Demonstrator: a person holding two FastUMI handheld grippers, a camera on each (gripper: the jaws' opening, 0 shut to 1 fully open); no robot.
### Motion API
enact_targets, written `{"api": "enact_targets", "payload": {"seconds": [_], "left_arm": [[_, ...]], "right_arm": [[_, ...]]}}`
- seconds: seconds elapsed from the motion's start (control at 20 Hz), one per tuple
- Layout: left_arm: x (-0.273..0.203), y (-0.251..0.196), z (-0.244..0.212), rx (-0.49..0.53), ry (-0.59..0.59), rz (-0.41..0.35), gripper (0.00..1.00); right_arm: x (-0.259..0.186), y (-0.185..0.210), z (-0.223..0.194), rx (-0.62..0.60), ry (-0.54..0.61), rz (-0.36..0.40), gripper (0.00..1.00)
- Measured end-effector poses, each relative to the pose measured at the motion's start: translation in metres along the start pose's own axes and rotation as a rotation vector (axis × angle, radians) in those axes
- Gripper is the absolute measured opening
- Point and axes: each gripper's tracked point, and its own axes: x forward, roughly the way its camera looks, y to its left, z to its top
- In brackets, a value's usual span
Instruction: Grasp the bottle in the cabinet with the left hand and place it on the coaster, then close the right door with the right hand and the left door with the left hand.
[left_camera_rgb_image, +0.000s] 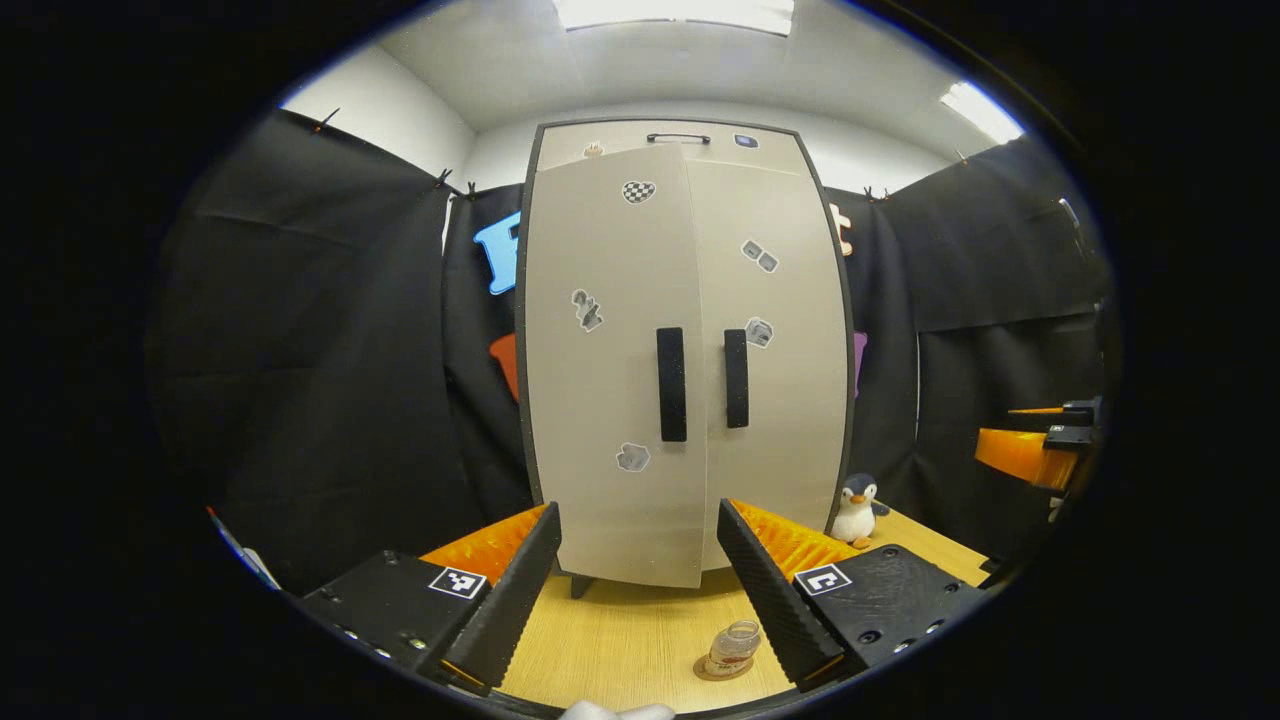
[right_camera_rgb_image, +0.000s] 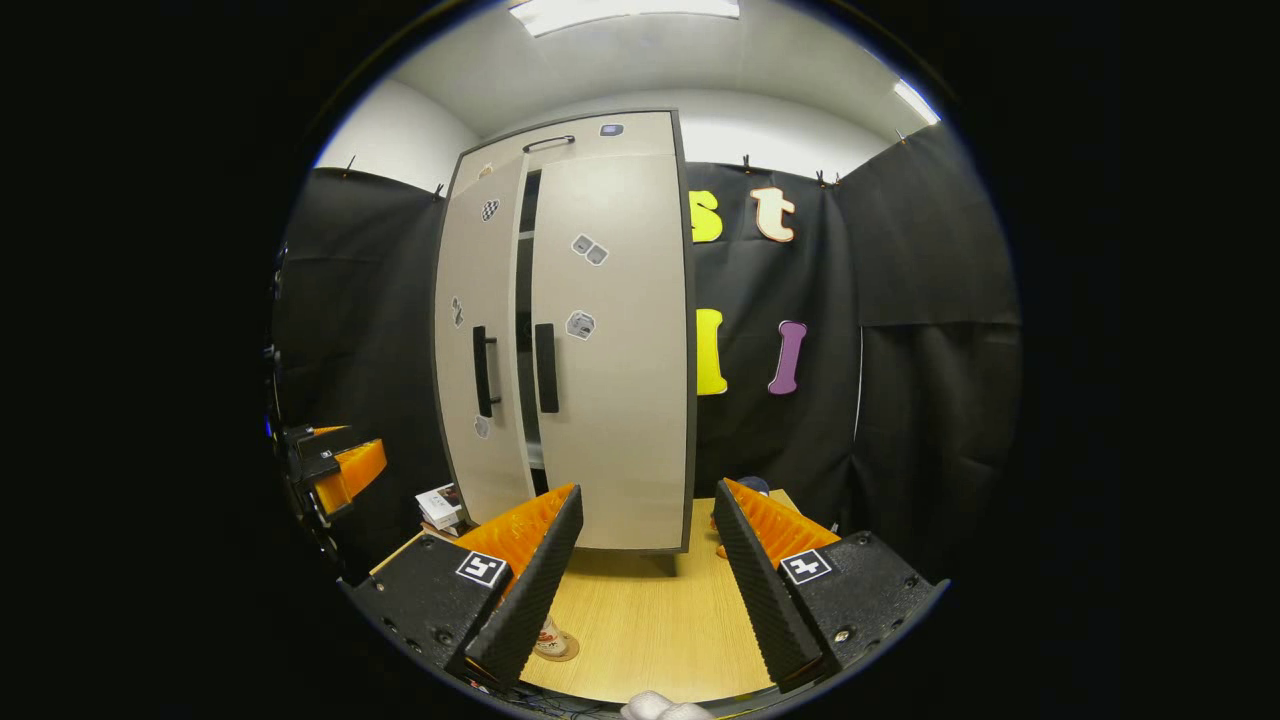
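Observation:
A tall beige cabinet stands at the back of the wooden table (left_camera_rgb_image: 640, 640). Its right door (right_camera_rgb_image: 615, 350) lies flush. Its left door (right_camera_rgb_image: 480, 340) stands slightly ajar, with a dark gap between the two. A small clear bottle (left_camera_rgb_image: 733, 648) stands upright on a round coaster (left_camera_rgb_image: 705, 672) near the table's front; in the right gripper view the bottle (right_camera_rgb_image: 550, 640) peeks out from behind a finger. My left gripper (left_camera_rgb_image: 638, 515) is open and empty, facing the doors' black handles (left_camera_rgb_image: 671, 384). My right gripper (right_camera_rgb_image: 648, 492) is open and empty, in front of the right door.
A penguin toy (left_camera_rgb_image: 857, 510) sits at the cabinet's right foot. A small stack of boxes (right_camera_rgb_image: 440, 505) lies at its left foot. The right gripper (left_camera_rgb_image: 1040, 450) shows at the far right of the left gripper view, and the left gripper (right_camera_rgb_image: 335, 470) at the far left of the right gripper view.

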Motion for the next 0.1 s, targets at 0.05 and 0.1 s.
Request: {"api": "enact_targets", "payload": {"seconds": [0.05,0.1], "left_arm": [[0.0004,-0.0013,0.0008,-0.002,0.000,-0.001,0.96],[0.0008,-0.0017,0.0011,-0.003,0.001,-0.002,0.96]], "right_arm": [[0.0005,-0.0002,-0.0008,0.001,0.001,-0.004,0.82],[0.0005,0.0002,-0.0009,0.001,0.003,-0.004,0.82]]}}
